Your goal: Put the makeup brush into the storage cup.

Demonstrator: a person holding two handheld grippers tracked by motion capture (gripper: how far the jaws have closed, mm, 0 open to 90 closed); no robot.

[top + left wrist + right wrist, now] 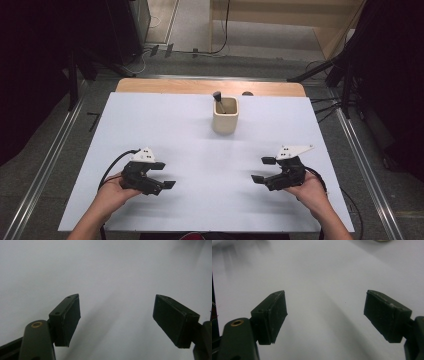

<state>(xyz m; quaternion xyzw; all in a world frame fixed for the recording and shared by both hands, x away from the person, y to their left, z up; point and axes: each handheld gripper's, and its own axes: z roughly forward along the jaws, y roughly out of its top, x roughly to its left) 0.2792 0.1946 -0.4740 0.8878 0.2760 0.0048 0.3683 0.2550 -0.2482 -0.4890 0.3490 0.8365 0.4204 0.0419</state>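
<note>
A cream square cup [225, 115] stands upright at the far middle of the white board [200, 150], with a dark-handled tool [218, 98] leaning inside it. My left gripper [164, 175] rests low at the near left, held by a hand, pointing right, open with nothing between its jaws. My right gripper [263, 169] sits at the near right, pointing left, also open and holding nothing. In the left gripper view the left gripper [116, 320] has its jaws wide apart over bare white board. The right gripper [324, 317] stands the same way in the right gripper view.
The white board lies on a wooden table [210, 86] whose far edge shows behind it. Metal rails [360, 160] run along both sides of the table. Black stands and cables [325, 70] crowd the floor beyond. A strip of dark and red edge [214, 310] shows at the left.
</note>
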